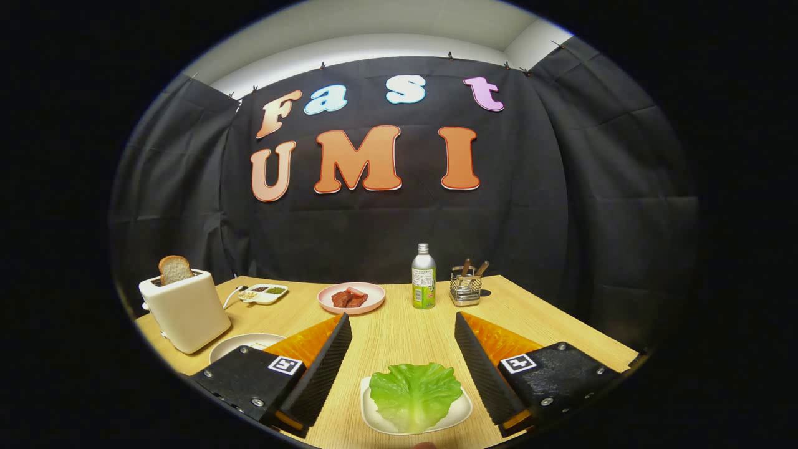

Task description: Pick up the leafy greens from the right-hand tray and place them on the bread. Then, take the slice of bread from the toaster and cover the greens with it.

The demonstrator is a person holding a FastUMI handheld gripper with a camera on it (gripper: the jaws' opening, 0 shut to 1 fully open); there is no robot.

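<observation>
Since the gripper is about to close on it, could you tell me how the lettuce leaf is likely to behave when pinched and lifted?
The lettuce leaf looks thin and ruffled, so it will probably flop and droop. It seems very light, so its white tray should stay put. Its glossy surface may slip between the open gripper fingers.

the gripper [403, 349] fingers stand spread wide, with bare table [399, 330] between them above the leafy greens [414, 393]. further off, a pink plate [351, 297], bottle [423, 277] and utensil rack [466, 288] line the back. the toaster [185, 308] blocks the left side.
</observation>
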